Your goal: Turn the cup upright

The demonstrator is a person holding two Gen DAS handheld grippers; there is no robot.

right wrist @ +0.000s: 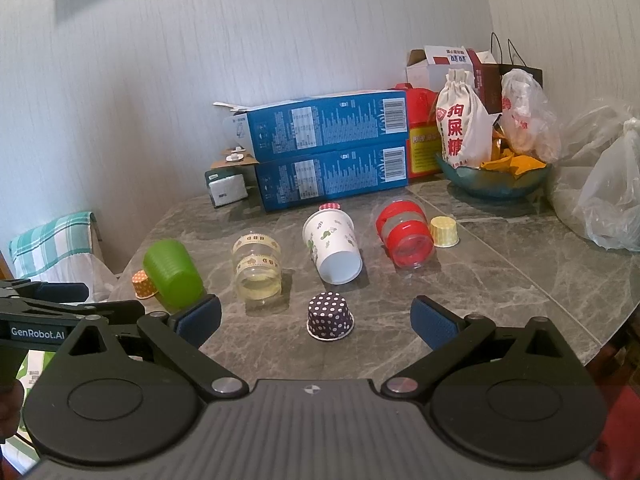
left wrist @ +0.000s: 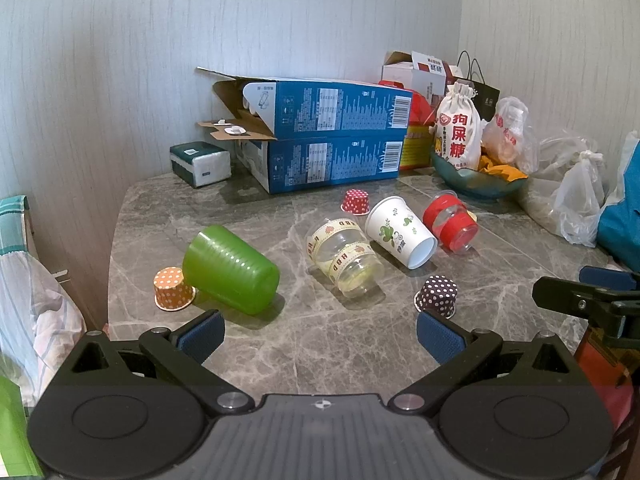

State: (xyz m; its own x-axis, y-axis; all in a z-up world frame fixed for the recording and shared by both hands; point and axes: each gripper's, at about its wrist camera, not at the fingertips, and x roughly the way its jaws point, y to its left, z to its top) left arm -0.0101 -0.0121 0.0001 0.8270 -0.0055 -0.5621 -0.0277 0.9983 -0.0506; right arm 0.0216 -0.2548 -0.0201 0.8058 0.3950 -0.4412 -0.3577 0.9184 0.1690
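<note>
Grey marble table (left wrist: 320, 332) against a pale textured wall, crowded at the back with two stacked blue boxes (left wrist: 332, 140), a tissue pack (left wrist: 200, 164) and a teal bowl (left wrist: 476, 180) holding a white drawstring pouch (left wrist: 458, 128).

From the left wrist view, the left gripper (left wrist: 320, 336) hovers low over the near edge, jaws spread wide and holding nothing. Four cups lie on their sides across the middle: a green cup (left wrist: 230, 270) touching a small upside-down orange dotted cup (left wrist: 173, 289), a clear cup with patterned tape (left wrist: 344, 258), a white paper cup (left wrist: 400, 232) and a clear cup with red bands (left wrist: 452, 222). A red dotted cup (left wrist: 356, 201) sits behind the paper cup; a dark dotted cup (left wrist: 437, 295), inverted, stands just beside the right fingertip.

From the right wrist view, the right gripper (right wrist: 316, 322) also has its jaws wide and empty, with the dark dotted cup (right wrist: 330, 317) standing between the fingertips without touching either. Beyond it lie the green cup (right wrist: 172, 272), taped clear cup (right wrist: 258, 266), paper cup (right wrist: 332, 246) and red-banded cup (right wrist: 404, 236), the last just beside an inverted yellow cup (right wrist: 444, 231). The left gripper (right wrist: 60, 312) shows at the left edge.
</note>
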